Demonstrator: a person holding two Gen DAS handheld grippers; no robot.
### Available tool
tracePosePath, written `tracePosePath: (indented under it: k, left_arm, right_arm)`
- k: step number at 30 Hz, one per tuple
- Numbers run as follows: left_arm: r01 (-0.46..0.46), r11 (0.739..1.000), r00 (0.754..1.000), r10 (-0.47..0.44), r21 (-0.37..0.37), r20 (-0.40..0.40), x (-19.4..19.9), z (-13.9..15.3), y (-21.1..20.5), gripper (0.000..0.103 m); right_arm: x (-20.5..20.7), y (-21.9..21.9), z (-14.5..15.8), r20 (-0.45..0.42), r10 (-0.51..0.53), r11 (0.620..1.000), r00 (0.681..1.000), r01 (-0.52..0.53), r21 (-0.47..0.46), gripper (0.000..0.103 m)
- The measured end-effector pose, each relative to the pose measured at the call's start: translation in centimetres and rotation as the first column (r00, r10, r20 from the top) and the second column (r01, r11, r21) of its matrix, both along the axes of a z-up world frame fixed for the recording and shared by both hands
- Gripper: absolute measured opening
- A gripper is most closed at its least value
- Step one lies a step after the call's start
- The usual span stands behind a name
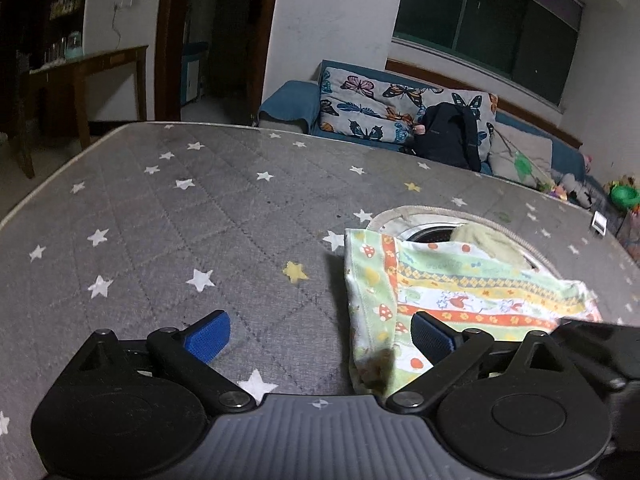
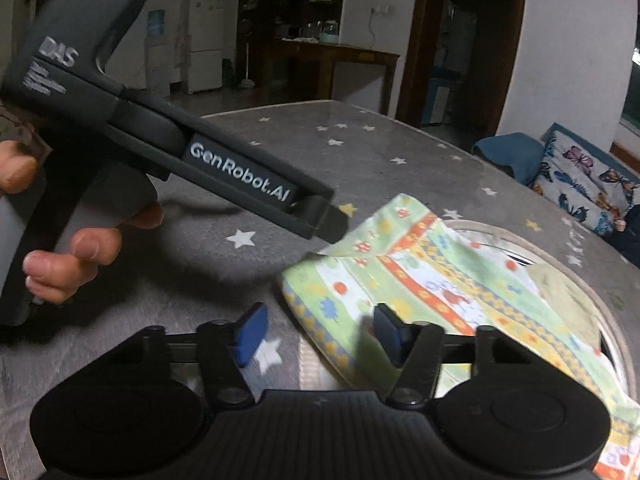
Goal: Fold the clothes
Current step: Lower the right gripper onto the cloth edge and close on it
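Cloth (image 1: 460,288) with green, orange and yellow printed bands lies on the grey star-patterned mattress (image 1: 180,208), and part of it is draped over the rim of a round basket (image 1: 404,213). Inside the basket, behind the cloth, I can see one more pale yellowish garment (image 1: 486,240); how much more is in there is hidden.

In the left wrist view the cloth lies to the right of the left gripper (image 1: 320,336). Its long axis seems to run from the near left edge toward the far right, across the basket. The left gripper has its jaws wide apart: the right pad is over the near edge of the cloth, but whether it touches I cannot tell, and the left pad is over bare mattress. Nothing is held there.

In the right wrist view the right gripper (image 2: 320,336) is also spread, with its right pad over the cloth border and its left pad over the mattress; it holds nothing. In this view the body of the left tool reaches in from the left, held by a hand (image 2: 72,248), and its tip is at the far corner of the cloth.

Both grippers are near the same edge. I think the next move is to close each on a corner and pull the cloth off the basket onto the flat mattress.

Behind the mattress stands a sofa with a butterfly cushion (image 1: 380,108).
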State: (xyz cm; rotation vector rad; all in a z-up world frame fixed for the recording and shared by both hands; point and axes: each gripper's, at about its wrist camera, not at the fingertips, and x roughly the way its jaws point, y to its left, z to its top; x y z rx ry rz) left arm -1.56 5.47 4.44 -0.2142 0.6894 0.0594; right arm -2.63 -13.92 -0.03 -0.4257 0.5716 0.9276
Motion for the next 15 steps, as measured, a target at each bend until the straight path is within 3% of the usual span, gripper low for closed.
tracePosePath:
  k: [2, 5, 15]
  left_arm:
    - [0.000, 1.000, 1.000, 0.000, -0.020, -0.001, 0.0, 0.2, 0.1, 0.100]
    - [0.006, 0.999, 1.000, -0.006, -0.049, -0.007, 0.2, 0.4, 0.2, 0.101]
    - [0.057, 0.979, 0.998, -0.063, -0.197, -0.025, 1.6, 0.8, -0.6, 0.103]
  right_arm:
    - [0.2, 0.4, -0.3, -0.006, -0.007, 1.000, 1.000, 0.007, -0.003, 0.035]
    - [1.1, -0.4, -0.1, -0.059, -0.044, 0.998, 0.997, 0.047, 0.052, 0.021]
    - [2.2, -5.0, 3.0, -0.207, -0.080, 0.953, 0.975, 0.135, 0.270, 0.012]
